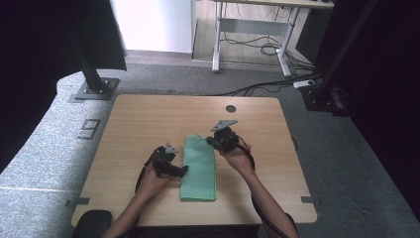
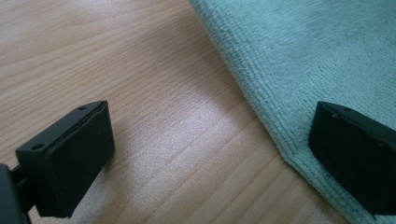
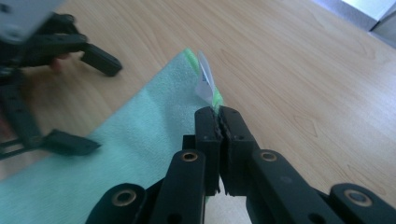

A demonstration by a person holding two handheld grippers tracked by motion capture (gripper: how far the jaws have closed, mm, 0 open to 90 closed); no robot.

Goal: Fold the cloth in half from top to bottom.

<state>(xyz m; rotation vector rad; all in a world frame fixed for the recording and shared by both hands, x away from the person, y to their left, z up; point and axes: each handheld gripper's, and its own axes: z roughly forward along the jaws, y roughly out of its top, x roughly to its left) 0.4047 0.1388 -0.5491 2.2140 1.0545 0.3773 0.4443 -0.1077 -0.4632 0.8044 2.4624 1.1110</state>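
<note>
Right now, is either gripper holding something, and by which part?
The right gripper is shut on the far corner of the green cloth, beside its white label. The left gripper is open and holds nothing.

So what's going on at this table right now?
A person is working on a folded green cloth on a wooden table, with a gripper in each hand. The right gripper is shut on the cloth's far corner, by its white label, and holds that corner a little off the table. The left gripper sits at the cloth's left edge with its jaws open, one over the cloth and one over bare wood, gripping nothing yet.
</note>
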